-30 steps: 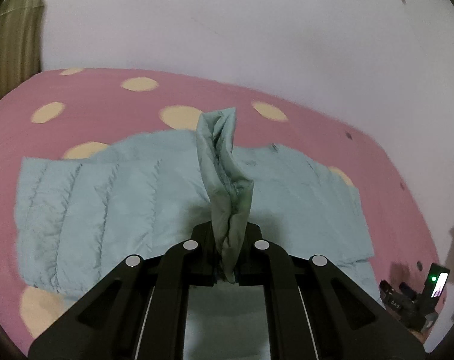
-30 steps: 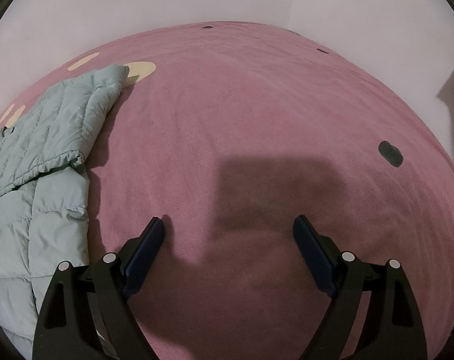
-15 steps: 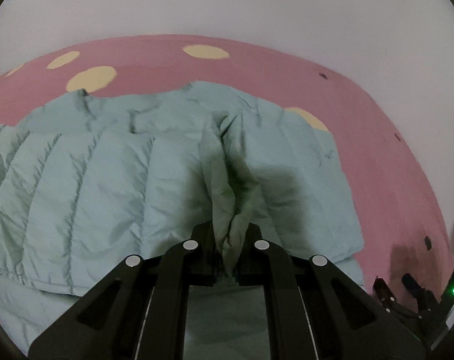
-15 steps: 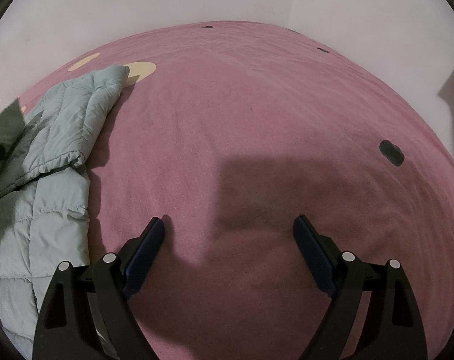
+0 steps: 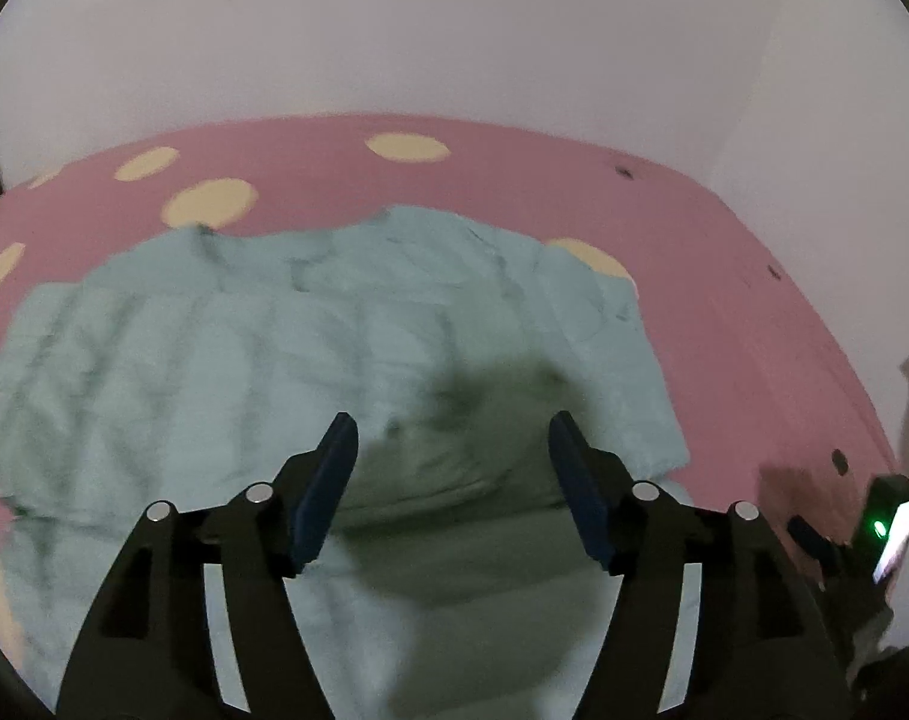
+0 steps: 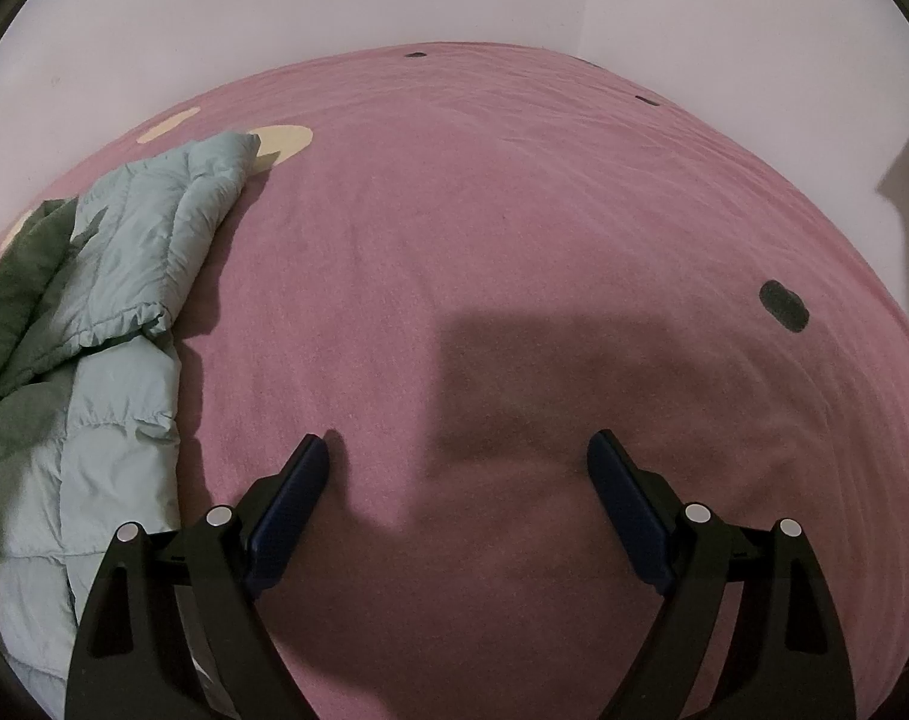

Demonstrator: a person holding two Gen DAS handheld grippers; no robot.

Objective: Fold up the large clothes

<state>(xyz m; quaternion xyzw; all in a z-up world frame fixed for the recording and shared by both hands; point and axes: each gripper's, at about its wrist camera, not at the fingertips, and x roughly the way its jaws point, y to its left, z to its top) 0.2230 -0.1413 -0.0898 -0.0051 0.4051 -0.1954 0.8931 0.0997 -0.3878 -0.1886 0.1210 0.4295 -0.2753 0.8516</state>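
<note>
A pale green quilted jacket (image 5: pixel 274 360) lies spread on a pink bed cover (image 5: pixel 514 180) with cream dots. My left gripper (image 5: pixel 451 438) hovers over the jacket's near part, its jaws opening and nothing pinched between the blue pads; the fabric lies flat below them. In the right wrist view the jacket's edge (image 6: pixel 124 300) lies folded at the far left. My right gripper (image 6: pixel 457 450) stands open over the bare pink cover (image 6: pixel 514 210), apart from the jacket.
White walls run behind the bed. A dark device with a green light (image 5: pixel 880 522) shows at the right edge of the left wrist view. Small dark marks (image 6: pixel 783 306) dot the cover. The cover right of the jacket is bare.
My left gripper let go of the bunched jacket fabric, which dropped flat, and its jaws spread apart. It also travelled forward over the jacket. The right gripper stayed still.
</note>
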